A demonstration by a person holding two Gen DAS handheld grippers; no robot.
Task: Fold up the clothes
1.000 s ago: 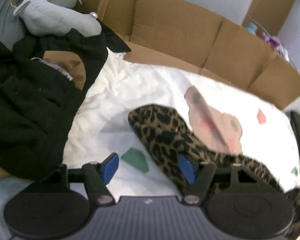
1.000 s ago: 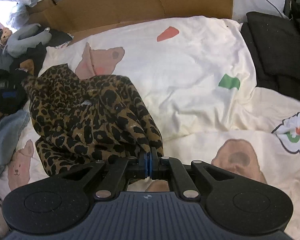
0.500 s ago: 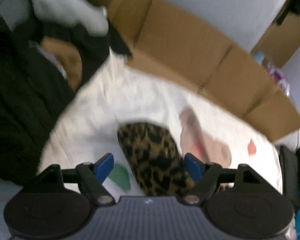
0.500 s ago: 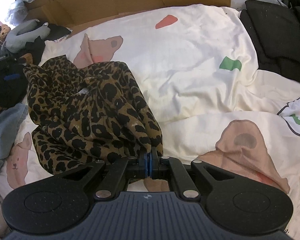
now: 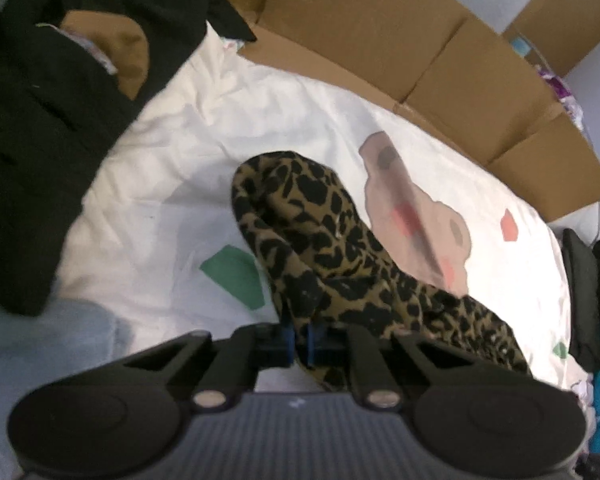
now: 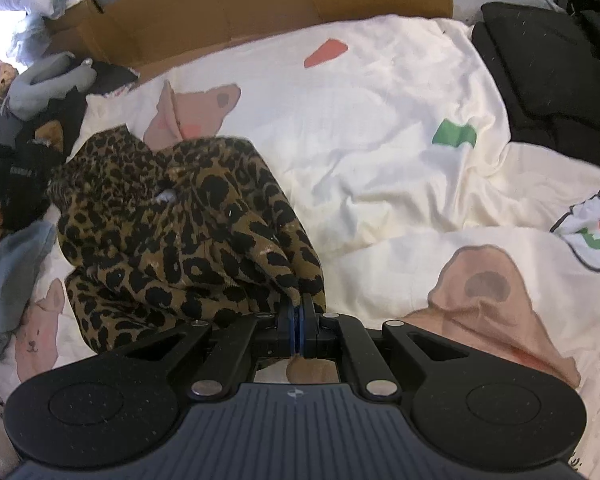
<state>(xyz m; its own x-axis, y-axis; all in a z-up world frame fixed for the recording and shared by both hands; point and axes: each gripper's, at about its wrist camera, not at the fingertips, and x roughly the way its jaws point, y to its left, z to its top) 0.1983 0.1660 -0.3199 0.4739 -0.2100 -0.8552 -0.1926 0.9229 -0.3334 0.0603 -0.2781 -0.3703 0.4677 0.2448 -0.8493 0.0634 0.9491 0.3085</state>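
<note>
1. The left hand-held gripper (image 5: pixel 298 340) is closed on one end of the leopard-print cloth (image 5: pixel 320 236). The blue pads pinch a fold of it.
2. The right hand-held gripper (image 6: pixel 299 330) is closed tight on another edge of the leopard-print cloth (image 6: pixel 172 232). A small bit of cloth sticks out between its pads.
3. So both hands hold the same cloth, one at each end. Neither hand needs to reach for it.
4. In the left view the cloth runs like a long roll, from the pads away to the far side and also off to the right.
5. In the right view the cloth is bunched in a heap. It lies to the left of the pads and a bit farther away.
6. I think the next move is to pull the two ends apart, so the cloth gets flat and can be folded.
7. The cloth lies on a white bed cover (image 6: pixel 380 128) with bear pictures.
8. Far behind the bed cover stands brown cardboard (image 5: pixel 400 40). Black clothes (image 5: pixel 32 120) lie at the far left.
</note>
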